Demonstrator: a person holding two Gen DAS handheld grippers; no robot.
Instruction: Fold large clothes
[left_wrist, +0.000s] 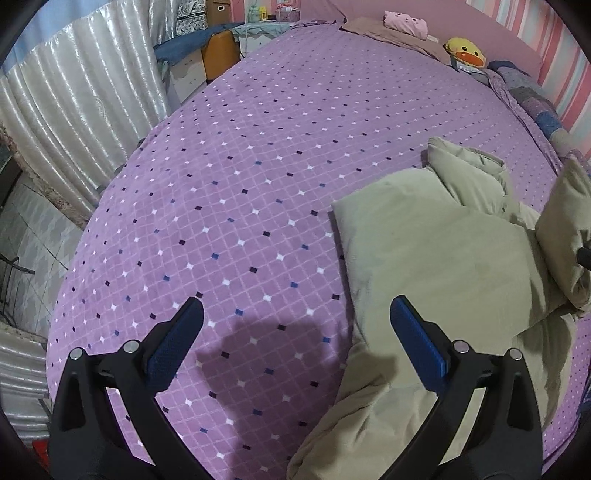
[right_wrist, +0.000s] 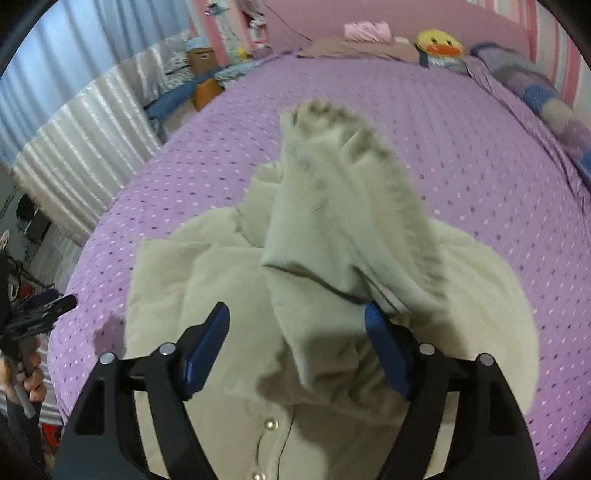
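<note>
My left tongs (left_wrist: 295, 343) and right tongs (right_wrist: 297, 339) both hang spread, gripping nothing, above the beige jacket (right_wrist: 332, 229) mid-frame on the purple bed (left_wrist: 221, 184).

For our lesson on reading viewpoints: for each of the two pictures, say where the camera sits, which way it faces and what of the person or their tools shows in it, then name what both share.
Left wrist: sits on the left tool, facing down and forward over the purple bedspread; its open fingers frame bare spread, the beige coat to its right.
Right wrist: sits on the right tool, open above the coat; a hand holding the other tool shows at far left.
Shared: bedspread, coat, duck plush, silver curtain.
</note>
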